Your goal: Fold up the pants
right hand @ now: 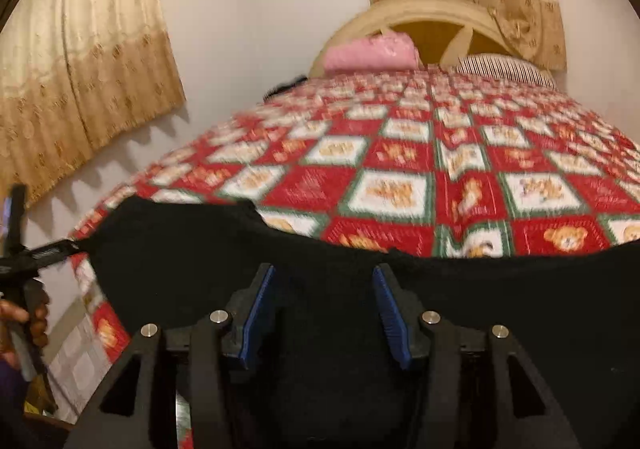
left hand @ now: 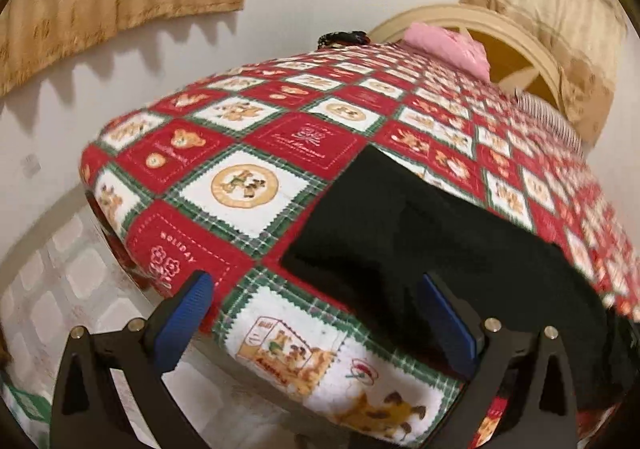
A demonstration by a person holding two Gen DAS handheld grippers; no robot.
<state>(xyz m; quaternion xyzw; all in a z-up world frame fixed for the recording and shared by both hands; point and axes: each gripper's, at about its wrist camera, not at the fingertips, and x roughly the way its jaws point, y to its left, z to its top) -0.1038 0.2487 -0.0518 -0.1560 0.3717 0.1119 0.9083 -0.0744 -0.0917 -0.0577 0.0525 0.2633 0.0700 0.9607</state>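
Observation:
Black pants lie flat near the foot edge of a bed covered by a red, white and green teddy-bear quilt. My left gripper is open at the bed's corner, its right finger over the pants' left edge, nothing between its pads. In the right wrist view the pants stretch across the near edge of the quilt. My right gripper is open, hovering over the dark cloth. The left gripper and the hand holding it show at the far left of that view.
A pink folded blanket and a striped pillow lie at the cream headboard. A dark object sits at the far bed edge. Beige curtains hang on the white wall. Tiled floor lies left of the bed.

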